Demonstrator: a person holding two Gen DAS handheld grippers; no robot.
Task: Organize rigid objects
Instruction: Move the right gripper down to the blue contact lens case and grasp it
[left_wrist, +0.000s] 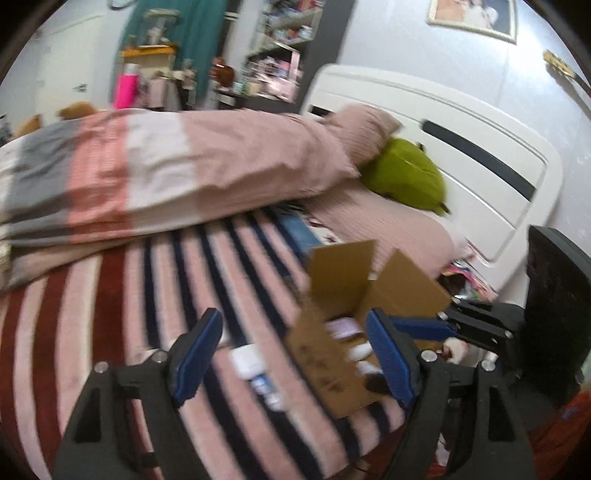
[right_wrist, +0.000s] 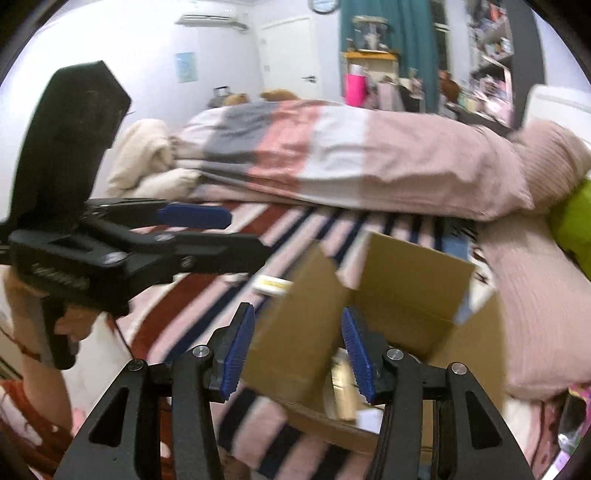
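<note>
An open cardboard box (left_wrist: 343, 354) stands on the striped blanket (left_wrist: 110, 332) of a bed, with small items blurred inside. A white and blue packet (left_wrist: 255, 369) lies on the blanket left of the box. My left gripper (left_wrist: 291, 354) is open and empty above that packet. My right gripper (right_wrist: 297, 350) is open and empty, its fingers on either side of the box's near flap (right_wrist: 295, 325). The box (right_wrist: 406, 288) holds a tan stick-like item (right_wrist: 343, 391). A white and yellow item (right_wrist: 273, 284) lies on the blanket behind the box. The left gripper (right_wrist: 229, 232) shows at the left.
A folded pink, white and grey duvet (left_wrist: 166, 166) lies across the bed behind the box. A green plush (left_wrist: 406, 177) and pink pillows (right_wrist: 535, 295) sit by the white headboard (left_wrist: 461, 147). The right gripper (left_wrist: 443, 328) shows beside the box.
</note>
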